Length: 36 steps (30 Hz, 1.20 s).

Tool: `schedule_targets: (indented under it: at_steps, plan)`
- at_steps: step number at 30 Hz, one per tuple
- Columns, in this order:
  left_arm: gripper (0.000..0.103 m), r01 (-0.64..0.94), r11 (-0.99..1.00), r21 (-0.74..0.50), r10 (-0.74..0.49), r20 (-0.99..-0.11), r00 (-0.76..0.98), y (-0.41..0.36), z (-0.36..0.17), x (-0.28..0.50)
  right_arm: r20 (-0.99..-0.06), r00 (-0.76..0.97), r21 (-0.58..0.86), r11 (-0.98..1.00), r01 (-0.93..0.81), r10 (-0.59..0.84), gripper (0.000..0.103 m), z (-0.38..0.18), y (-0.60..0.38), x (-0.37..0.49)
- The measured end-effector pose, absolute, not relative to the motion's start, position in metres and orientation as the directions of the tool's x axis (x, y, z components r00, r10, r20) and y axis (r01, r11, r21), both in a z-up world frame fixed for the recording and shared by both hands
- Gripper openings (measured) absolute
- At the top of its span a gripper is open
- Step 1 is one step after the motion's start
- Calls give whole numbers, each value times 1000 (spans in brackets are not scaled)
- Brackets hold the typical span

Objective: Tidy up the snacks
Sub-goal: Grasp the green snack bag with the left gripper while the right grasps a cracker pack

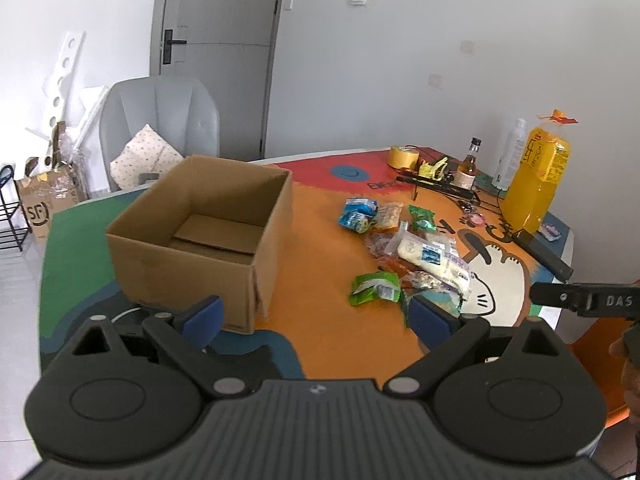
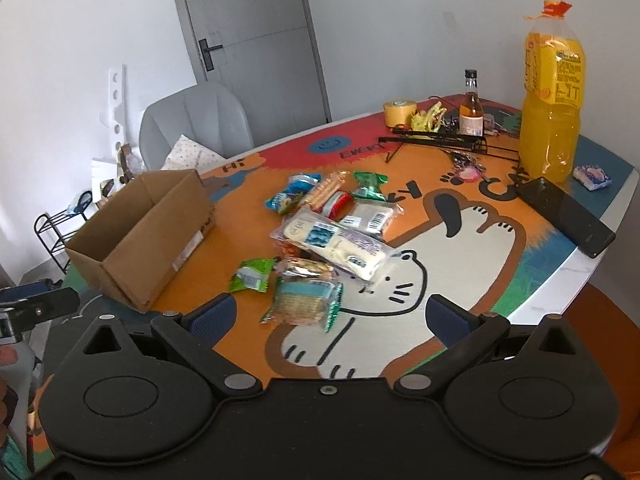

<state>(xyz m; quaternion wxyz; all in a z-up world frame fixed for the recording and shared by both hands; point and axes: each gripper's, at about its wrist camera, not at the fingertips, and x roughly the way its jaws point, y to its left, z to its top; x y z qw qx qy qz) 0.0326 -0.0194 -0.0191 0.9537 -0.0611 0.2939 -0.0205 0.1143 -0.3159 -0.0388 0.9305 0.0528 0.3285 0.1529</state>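
Observation:
An open, empty cardboard box [image 1: 208,232] stands on the left of the colourful table; it also shows in the right wrist view [image 2: 148,232]. A pile of snack packets lies to its right: a long white packet [image 2: 336,248], a green packet [image 2: 254,276], a teal cracker packet [image 2: 304,304], a blue packet [image 2: 290,194]. In the left wrist view the green packet [image 1: 376,288] lies nearest. My left gripper [image 1: 316,316] is open and empty, above the table in front of the box. My right gripper [image 2: 332,316] is open and empty, just short of the cracker packet.
At the back right stand a big orange juice bottle [image 2: 552,108], a small glass bottle [image 2: 471,108], a yellow tape roll [image 2: 399,113] and a black rack [image 2: 436,140]. A black phone [image 2: 568,216] lies near the right edge. A grey chair [image 1: 160,128] stands behind the table.

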Motion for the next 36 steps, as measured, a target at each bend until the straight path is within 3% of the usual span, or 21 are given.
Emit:
schedule_targets:
  at_steps: [14, 19, 24, 31, 36]
  plan:
    - [96, 57, 983, -177, -147, -552, 821, -47, -38, 76, -560, 733, 304, 918, -253, 387, 102, -66, -339, 145]
    - [96, 67, 980, -189, -164, -564, 809, -54, -48, 90, -562, 707, 330, 900, -284, 429, 92, -77, -334, 155]
    - [91, 65, 983, -173, -156, -589, 793, -61, -62, 105, -572, 655, 382, 867, -320, 494, 75, -95, -323, 167]
    - [87, 72, 985, -159, -156, -614, 774, -66, -76, 123, -605, 601, 399, 852, -339, 522, 74, -116, -305, 185]
    - [86, 73, 983, -167, -162, -617, 770, -70, -83, 136, -616, 579, 415, 844, -339, 535, 65, -127, -298, 199]
